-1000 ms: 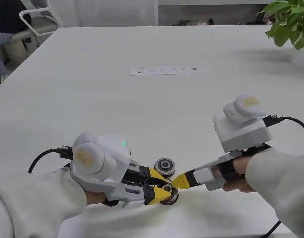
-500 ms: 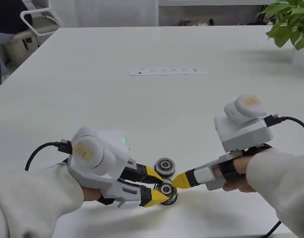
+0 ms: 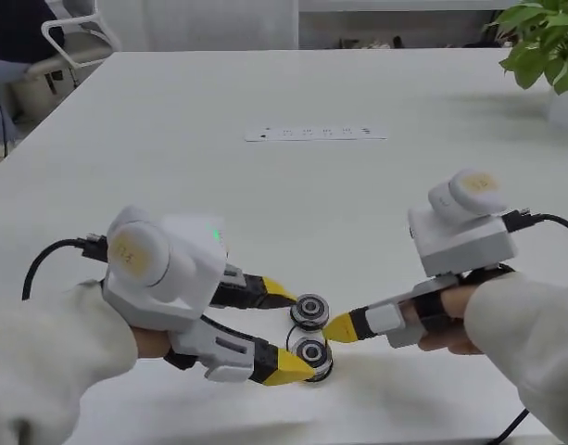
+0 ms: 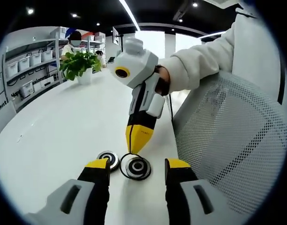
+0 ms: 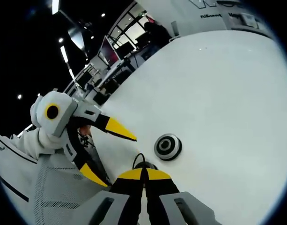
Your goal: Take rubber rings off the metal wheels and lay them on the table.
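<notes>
We work at a broad white table, matte and bare over most of its top. At its far left corner stands a white-framed chair. In the left gripper view, shelves of storage bins line the wall under ceiling spotlights, and a white mesh chair back rises close behind us.

Near the front edge our left gripper has its yellow-tipped jaws spread wide. The near wheel lies flat in the gap between them, and the far wheel lies just beside it, close to the farther jaw tip.

From the right, our right gripper points in at the two wheels with its jaws pressed together. They pinch a thin black rubber ring, which loops out from the tip around the near wheel.

A flush white power strip sits mid-table, well beyond the wheels. A leafy green plant stands at the far right corner.
</notes>
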Available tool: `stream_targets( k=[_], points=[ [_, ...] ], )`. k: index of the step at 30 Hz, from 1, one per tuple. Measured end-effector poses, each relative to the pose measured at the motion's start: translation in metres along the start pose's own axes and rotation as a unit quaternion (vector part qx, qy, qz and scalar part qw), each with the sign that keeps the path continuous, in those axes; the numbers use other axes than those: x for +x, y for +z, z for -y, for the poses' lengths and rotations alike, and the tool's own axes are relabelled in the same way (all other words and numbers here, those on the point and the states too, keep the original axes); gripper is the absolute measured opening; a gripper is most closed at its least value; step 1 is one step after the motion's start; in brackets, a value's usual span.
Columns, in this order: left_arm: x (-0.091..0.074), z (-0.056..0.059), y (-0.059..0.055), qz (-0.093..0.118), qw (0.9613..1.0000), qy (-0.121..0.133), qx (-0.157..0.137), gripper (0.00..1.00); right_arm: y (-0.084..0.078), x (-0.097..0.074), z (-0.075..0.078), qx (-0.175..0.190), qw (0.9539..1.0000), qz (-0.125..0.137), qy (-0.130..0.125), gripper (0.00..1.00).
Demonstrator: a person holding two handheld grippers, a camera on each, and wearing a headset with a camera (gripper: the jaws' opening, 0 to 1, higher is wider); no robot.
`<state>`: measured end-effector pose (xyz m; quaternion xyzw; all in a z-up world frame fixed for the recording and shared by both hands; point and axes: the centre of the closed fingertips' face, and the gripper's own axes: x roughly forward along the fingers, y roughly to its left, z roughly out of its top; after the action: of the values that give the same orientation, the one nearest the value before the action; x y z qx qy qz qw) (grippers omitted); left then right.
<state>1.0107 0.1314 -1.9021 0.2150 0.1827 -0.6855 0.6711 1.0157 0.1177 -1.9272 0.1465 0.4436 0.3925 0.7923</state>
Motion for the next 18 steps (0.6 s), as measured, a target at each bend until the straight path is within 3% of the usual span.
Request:
stream_targets(
  k=[10, 15, 18],
  points=[
    [-0.025, -0.005, 0.026, 0.040, 0.9988, 0.027, -0.001, 0.59, 0.006, -0.003, -0.002, 0.004, 0.9999, 0.016, 0.003, 0.00],
    [-0.039, -0.001, 0.029, 0.049, 0.9982, 0.034, -0.004, 0.65, 0.009, -0.005, -0.002, 0.002, 0.9997, 0.023, 0.000, 0.00],
    [-0.051, -0.003, 0.027, 0.061, 0.9968, 0.042, -0.029, 0.69, 0.011, -0.006, -0.003, 0.004, 0.9996, 0.029, 0.002, 0.00]
  ],
)
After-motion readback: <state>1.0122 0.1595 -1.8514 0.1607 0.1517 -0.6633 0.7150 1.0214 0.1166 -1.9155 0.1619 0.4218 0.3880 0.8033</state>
